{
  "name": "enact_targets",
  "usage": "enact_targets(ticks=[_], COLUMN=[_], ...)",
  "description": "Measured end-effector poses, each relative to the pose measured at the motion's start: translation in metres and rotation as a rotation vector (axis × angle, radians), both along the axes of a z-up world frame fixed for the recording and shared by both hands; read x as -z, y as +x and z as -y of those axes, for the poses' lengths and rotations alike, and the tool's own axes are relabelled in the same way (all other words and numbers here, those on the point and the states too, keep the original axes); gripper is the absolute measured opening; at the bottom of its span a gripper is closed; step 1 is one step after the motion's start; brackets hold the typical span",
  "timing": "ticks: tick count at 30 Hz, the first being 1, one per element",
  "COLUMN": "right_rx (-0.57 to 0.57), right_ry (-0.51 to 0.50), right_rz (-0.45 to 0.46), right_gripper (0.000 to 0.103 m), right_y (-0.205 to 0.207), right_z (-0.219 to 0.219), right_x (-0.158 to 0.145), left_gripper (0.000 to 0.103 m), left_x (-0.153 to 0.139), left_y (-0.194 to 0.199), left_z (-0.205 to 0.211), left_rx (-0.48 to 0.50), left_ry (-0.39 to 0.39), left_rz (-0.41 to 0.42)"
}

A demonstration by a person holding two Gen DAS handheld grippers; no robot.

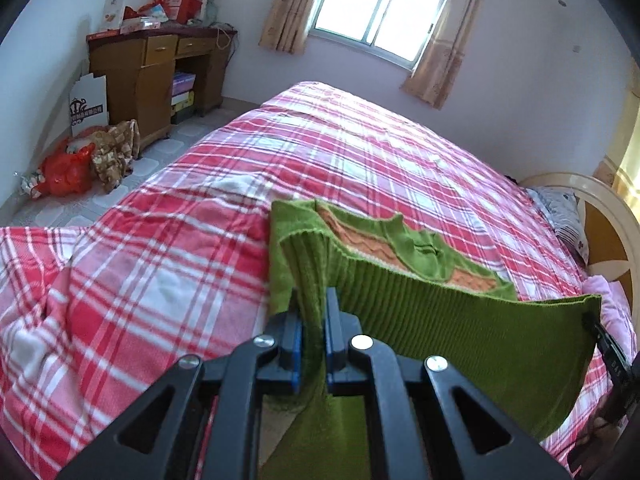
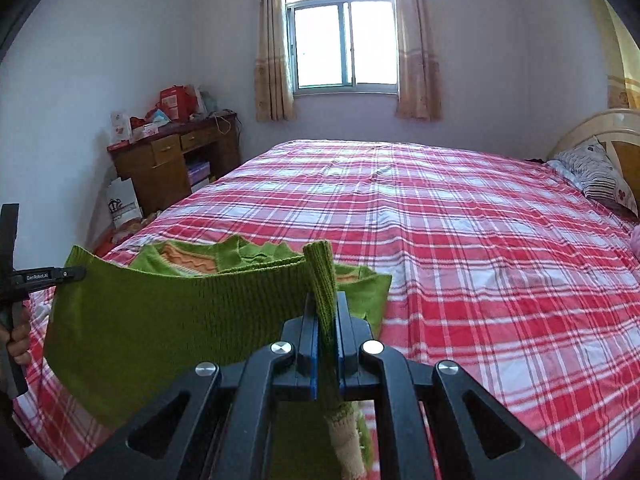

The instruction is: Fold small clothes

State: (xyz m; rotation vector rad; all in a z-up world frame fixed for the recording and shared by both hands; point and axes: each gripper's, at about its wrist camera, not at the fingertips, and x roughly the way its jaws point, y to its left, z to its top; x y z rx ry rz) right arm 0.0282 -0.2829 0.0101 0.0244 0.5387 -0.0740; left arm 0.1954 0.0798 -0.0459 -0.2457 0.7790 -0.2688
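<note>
A small green knit sweater (image 1: 460, 320) with an orange zigzag band lies partly on the red plaid bed (image 1: 360, 152). Its ribbed hem is lifted and stretched between both grippers. My left gripper (image 1: 314, 300) is shut on the hem's left corner. My right gripper (image 2: 326, 304) is shut on the hem's right corner; its tip also shows in the left wrist view (image 1: 600, 332). In the right wrist view the sweater (image 2: 160, 312) hangs as a taut band, and the left gripper (image 2: 60, 274) holds its far corner. The sweater's upper part rests on the bed behind.
The bed (image 2: 460, 240) fills most of both views. A wooden desk (image 1: 156, 68) with clutter stands at the back left, with bags (image 1: 80, 164) on the floor. Pillows (image 2: 596, 176) and a headboard (image 1: 612, 240) are at the right. A curtained window (image 2: 344, 40) is behind.
</note>
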Motion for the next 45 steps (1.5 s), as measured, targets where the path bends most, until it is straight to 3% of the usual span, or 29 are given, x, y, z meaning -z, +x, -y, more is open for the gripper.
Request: enact_targets(ticks=[13, 21, 25, 29, 37, 42, 45], right_rx=[0.070, 0.177, 0.194, 0.175, 0.158, 0.160, 0.165], right_ry=[-0.010, -0.011, 0.002, -0.020, 0.064, 0.014, 0.009], right_rz=[0.009, -0.062, -0.107, -0.131, -0.280, -0.324, -0.326], right_gripper=[0.006, 0.006, 0.006, 0.006, 0.006, 0.009, 0.011], right_y=[0.104, 0.165, 0.174, 0.182, 0.205, 0.213, 0.211], right_z=[0.030, 0.054, 0.063, 0.061, 0.077, 0.075, 0.075], right_x=[-0.002, 0.052, 0.072, 0.078, 0.104, 0.109, 0.107], left_gripper=[0.008, 0.008, 0.008, 0.008, 0.011, 0.015, 0.015], left_x=[-0.014, 0.033, 0.051, 0.055, 0.063, 0.064, 0.055], left_y=[0.096, 0.148, 0.158, 0.159, 0.166, 0.166, 0.158], left_z=[0.033, 0.069, 0.078, 0.070, 0.074, 0.064, 0.064], left_rx=[-0.017, -0.020, -0.017, -0.027, -0.031, -0.047, -0.062], left_ry=[0.036, 0.115, 0.147, 0.099, 0.123, 0.062, 0.081], left_rz=[0.038, -0.001, -0.037, -0.057, -0.087, -0.099, -0.085])
